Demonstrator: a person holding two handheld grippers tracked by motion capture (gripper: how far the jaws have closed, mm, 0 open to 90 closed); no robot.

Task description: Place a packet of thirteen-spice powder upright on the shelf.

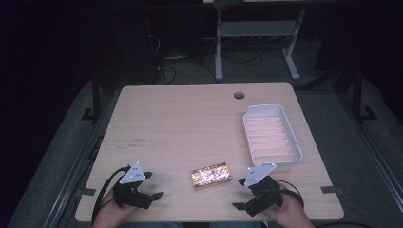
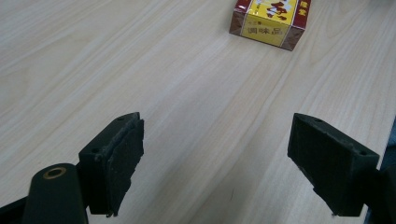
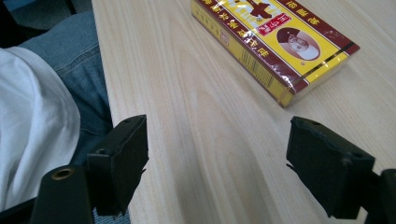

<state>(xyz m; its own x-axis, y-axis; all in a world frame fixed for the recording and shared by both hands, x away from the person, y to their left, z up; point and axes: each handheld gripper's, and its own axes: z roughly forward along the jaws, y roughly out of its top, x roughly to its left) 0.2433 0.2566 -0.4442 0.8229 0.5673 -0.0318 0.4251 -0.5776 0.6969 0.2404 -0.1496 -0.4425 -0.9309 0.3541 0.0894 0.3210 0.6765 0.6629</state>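
A flat yellow and dark red box (image 1: 211, 175) with printed characters lies near the table's front edge, between the two hands. My left gripper (image 1: 151, 185) rests at the front left, open, jaws wide apart over bare wood. In the left gripper view the box (image 2: 271, 19) sits ahead, well beyond the left gripper (image 2: 229, 168). My right gripper (image 1: 240, 194) is at the front right, open and holding nothing. In the right gripper view the box (image 3: 273, 41) lies ahead and slightly right of the right gripper (image 3: 238, 168), apart from both jaws.
A white ribbed tray (image 1: 272, 133) stands at the table's right side, behind the right hand. A round cable hole (image 1: 239, 95) is near the far edge. The light wooden table (image 1: 180, 123) has its front edge (image 3: 105, 93) beside the person's jeans.
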